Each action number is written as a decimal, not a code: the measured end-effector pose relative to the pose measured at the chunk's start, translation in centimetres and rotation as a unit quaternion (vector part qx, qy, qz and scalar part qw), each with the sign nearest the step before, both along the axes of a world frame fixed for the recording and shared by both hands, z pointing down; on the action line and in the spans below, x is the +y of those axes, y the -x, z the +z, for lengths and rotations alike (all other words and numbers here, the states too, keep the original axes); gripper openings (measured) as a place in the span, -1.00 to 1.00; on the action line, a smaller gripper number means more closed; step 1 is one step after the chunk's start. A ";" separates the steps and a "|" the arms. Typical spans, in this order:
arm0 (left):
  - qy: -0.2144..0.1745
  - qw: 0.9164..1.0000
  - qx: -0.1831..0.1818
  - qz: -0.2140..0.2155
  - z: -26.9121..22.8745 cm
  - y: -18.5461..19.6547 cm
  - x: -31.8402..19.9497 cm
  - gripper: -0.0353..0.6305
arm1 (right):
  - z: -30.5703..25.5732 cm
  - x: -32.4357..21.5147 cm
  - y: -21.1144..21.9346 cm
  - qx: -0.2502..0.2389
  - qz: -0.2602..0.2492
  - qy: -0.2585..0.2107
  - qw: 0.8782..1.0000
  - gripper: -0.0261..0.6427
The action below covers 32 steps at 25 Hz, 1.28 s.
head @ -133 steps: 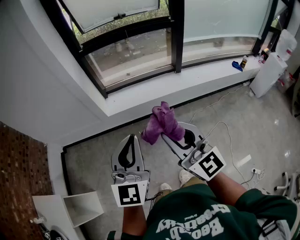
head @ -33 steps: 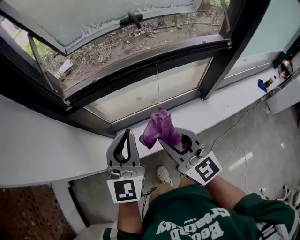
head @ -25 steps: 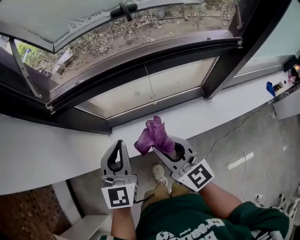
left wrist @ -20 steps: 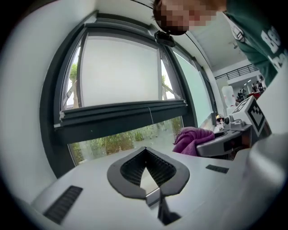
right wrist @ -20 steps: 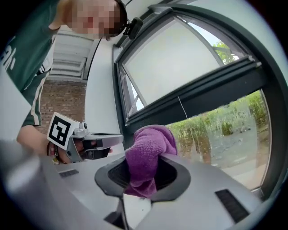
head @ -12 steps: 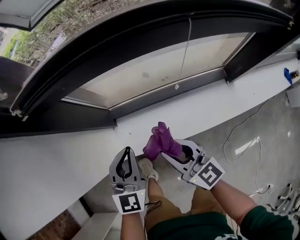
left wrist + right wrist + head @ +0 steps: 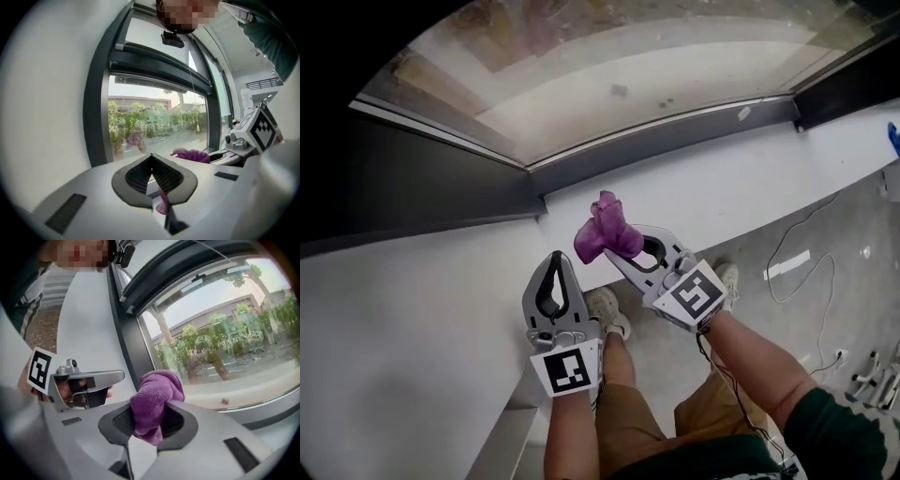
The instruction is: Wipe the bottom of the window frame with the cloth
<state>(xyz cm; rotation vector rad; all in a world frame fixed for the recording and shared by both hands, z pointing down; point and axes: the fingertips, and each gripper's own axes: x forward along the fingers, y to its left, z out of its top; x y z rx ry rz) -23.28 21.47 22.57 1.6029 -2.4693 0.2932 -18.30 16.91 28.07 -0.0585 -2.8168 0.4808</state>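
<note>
My right gripper point(image 7: 615, 247) is shut on a bunched purple cloth point(image 7: 605, 234), which it holds over the white sill point(image 7: 741, 183), just short of the dark bottom rail of the window frame point(image 7: 675, 136). In the right gripper view the cloth point(image 7: 154, 397) bulges up from between the jaws of this gripper point(image 7: 151, 420), with the glass and bottom rail point(image 7: 274, 416) behind it. My left gripper point(image 7: 555, 256) hangs beside it, lower and to the left, shut on nothing. In the left gripper view its tips point(image 7: 151, 157) meet and the cloth point(image 7: 193, 155) shows at the right.
A white wall face point(image 7: 412, 328) fills the left below the sill. The person's shoes point(image 7: 606, 310) stand on grey floor under the grippers. A cable point(image 7: 797, 239) trails on the floor at right. A small blue thing point(image 7: 894, 137) lies at the sill's far right.
The head view has closed in on the window until the lower pane and bottom rail fill the top. Both grippers have come up to the sill, the right still holding the cloth.
</note>
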 end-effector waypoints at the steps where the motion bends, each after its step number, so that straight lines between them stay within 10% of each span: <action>1: 0.003 1.000 0.009 -0.007 1.1 0.4 0.3 -0.87 | 1.2 0.2 0.9 0.003 -0.005 0.001 1.000 -0.63; 16: 0.031 0.995 0.083 -0.047 12.1 3.4 1.8 -0.87 | 16.8 3.0 11.2 0.067 -0.064 -0.019 0.996 -0.61; 32: 0.065 0.994 0.075 -0.055 16.3 4.4 1.4 -0.87 | 22.0 3.5 13.6 0.118 -0.099 -0.017 0.988 -0.62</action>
